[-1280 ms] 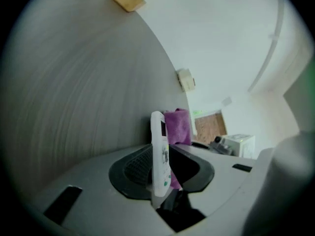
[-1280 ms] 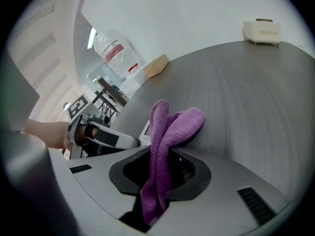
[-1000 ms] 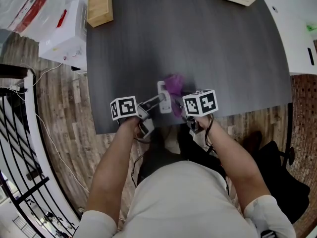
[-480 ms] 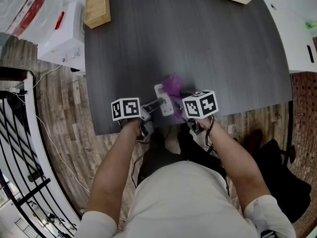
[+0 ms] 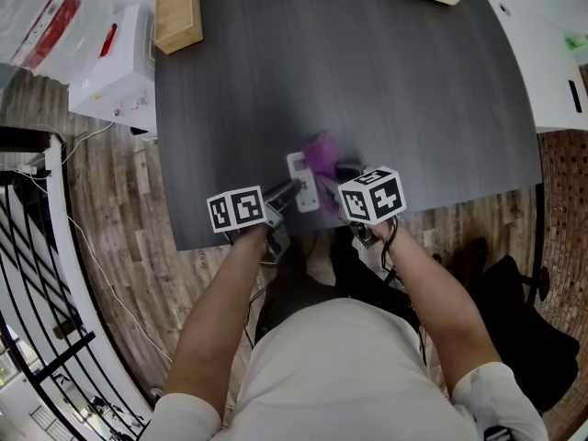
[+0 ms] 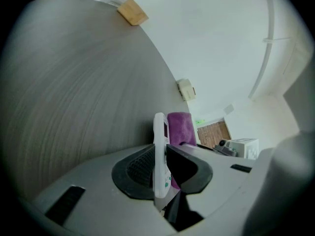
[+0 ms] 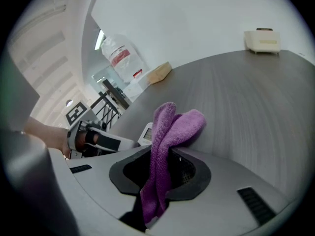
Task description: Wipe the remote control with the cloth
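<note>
Left gripper view shows my left gripper (image 6: 161, 167), jaws just closed in, clamping the remote (image 6: 159, 132) on edge near the table's (image 5: 367, 81) near edge, while my right gripper (image 7: 165, 173) pinches the cloth (image 7: 170, 127) just beside it.

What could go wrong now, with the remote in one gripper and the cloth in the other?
The left gripper, whose jaws have just been closing, pinches the remote control only near one end; wiping pressure may twist it loose. The right gripper holds the purple cloth by a narrow fold, which could slip out.
</note>
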